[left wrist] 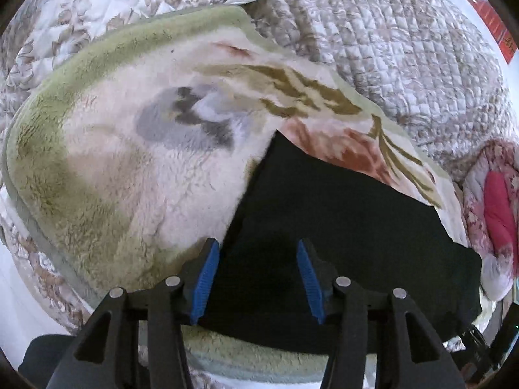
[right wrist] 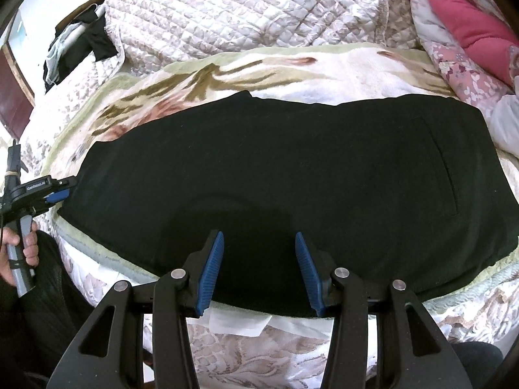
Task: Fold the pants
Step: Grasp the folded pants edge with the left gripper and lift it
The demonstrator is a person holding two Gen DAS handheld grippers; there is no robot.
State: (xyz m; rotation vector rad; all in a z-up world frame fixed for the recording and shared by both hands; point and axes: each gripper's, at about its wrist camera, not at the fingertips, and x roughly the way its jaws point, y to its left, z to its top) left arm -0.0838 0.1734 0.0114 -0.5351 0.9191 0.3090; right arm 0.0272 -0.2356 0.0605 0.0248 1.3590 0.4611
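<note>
The black pants (right wrist: 292,168) lie flat in a wide folded band across a fleecy floral blanket (right wrist: 340,74) on the bed. A pocket seam shows near their right end. My right gripper (right wrist: 259,243) is open and empty, its blue pads over the near edge of the pants. My left gripper (left wrist: 258,249) is open and empty over the left end of the pants (left wrist: 340,214). It also shows in the right wrist view (right wrist: 61,189), at the pants' left edge.
The blanket (left wrist: 123,149) lies on a quilted floral bedspread (right wrist: 246,9). A pink garment (right wrist: 473,29) on patterned bedding sits at the far right. A pile of dark clothes (right wrist: 81,45) lies at the far left. A hand (right wrist: 19,246) holds the left gripper's handle.
</note>
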